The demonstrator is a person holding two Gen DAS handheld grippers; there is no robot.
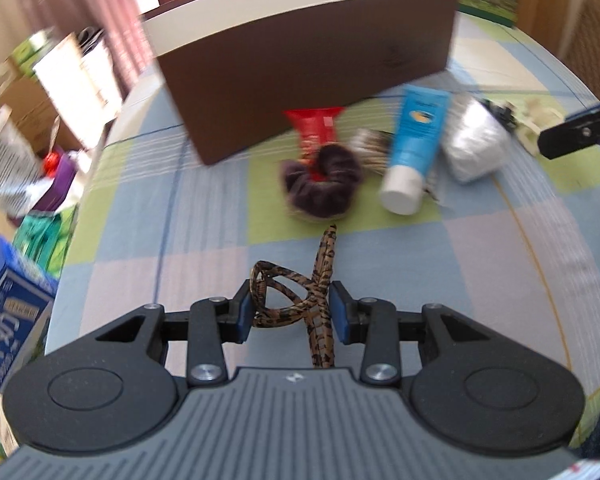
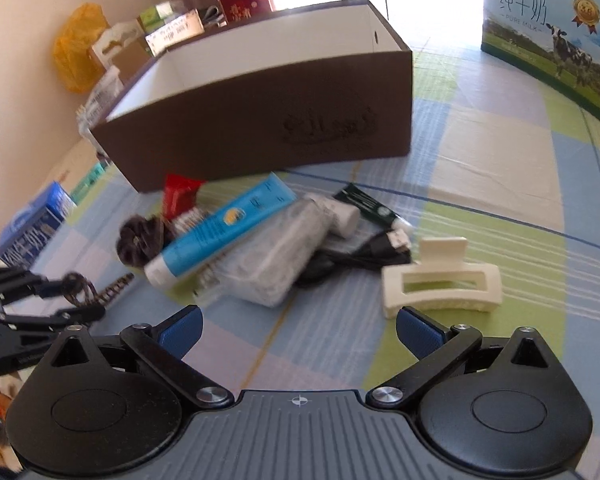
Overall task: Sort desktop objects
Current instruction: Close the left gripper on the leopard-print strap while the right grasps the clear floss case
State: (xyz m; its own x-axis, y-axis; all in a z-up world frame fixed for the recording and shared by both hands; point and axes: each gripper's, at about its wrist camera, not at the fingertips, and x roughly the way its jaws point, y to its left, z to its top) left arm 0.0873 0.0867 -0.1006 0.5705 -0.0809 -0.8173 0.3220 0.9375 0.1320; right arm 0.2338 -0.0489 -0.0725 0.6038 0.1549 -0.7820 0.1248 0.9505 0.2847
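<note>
My left gripper [image 1: 290, 314] is shut on a leopard-print hair clip [image 1: 300, 296], held above the checked tablecloth; it also shows at the left of the right wrist view [image 2: 88, 286]. My right gripper [image 2: 298, 330] is open and empty, just short of a cream claw clip [image 2: 440, 280]. A pile lies in front of the brown open box [image 2: 260, 120]: a blue tube [image 2: 220, 228], a dark scrunchie [image 2: 140, 240], a red packet [image 2: 178, 196], a clear plastic pack [image 2: 276, 256], a black cable [image 2: 372, 248] and a dark green tube [image 2: 368, 204].
A milk carton [image 2: 552, 36] stands at the back right. A blue carton [image 2: 32, 232] sits off the table's left edge. Boxes and bags crowd the left wall beyond the table. The tablecloth [image 2: 500, 168] stretches to the right of the box.
</note>
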